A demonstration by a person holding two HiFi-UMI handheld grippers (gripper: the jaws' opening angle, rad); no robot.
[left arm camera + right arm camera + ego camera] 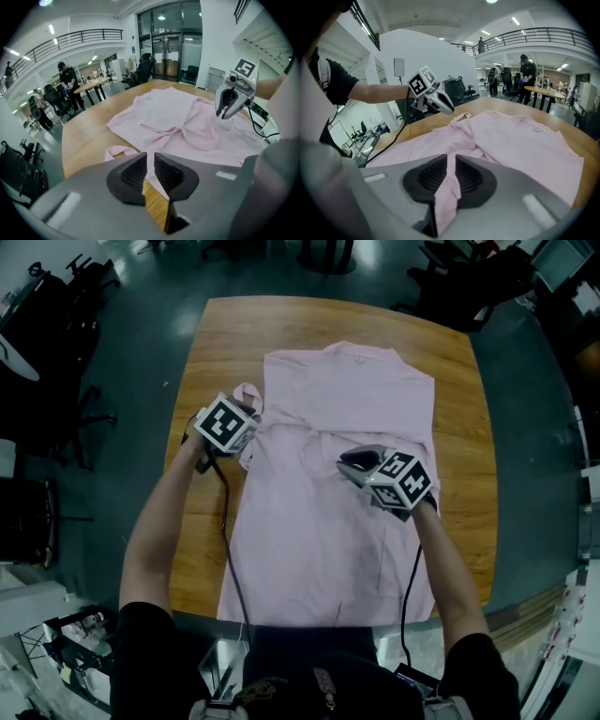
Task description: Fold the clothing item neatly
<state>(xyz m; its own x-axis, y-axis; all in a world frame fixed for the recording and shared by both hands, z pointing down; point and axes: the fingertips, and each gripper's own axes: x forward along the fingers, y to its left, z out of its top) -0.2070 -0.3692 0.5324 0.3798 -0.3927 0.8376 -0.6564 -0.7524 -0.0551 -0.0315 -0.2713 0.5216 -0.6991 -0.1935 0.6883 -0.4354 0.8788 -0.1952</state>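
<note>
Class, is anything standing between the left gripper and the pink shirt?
Nothing visible. The left gripper hangs beside a sleeve of the shirt, jaws slightly apart and empty, with only the wooden table around it.

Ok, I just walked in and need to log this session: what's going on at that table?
A person is folding a pink shirt that lies spread on a wooden table, with a hand-held gripper in each hand. The right hand-held gripper is clamped on a fold of cloth near the shirt's middle. The left hand-held gripper is by the sleeve at the shirt's edge, its jaws a narrow gap apart with no cloth pinched. The shirt is mostly flat, not yet folded.
</note>
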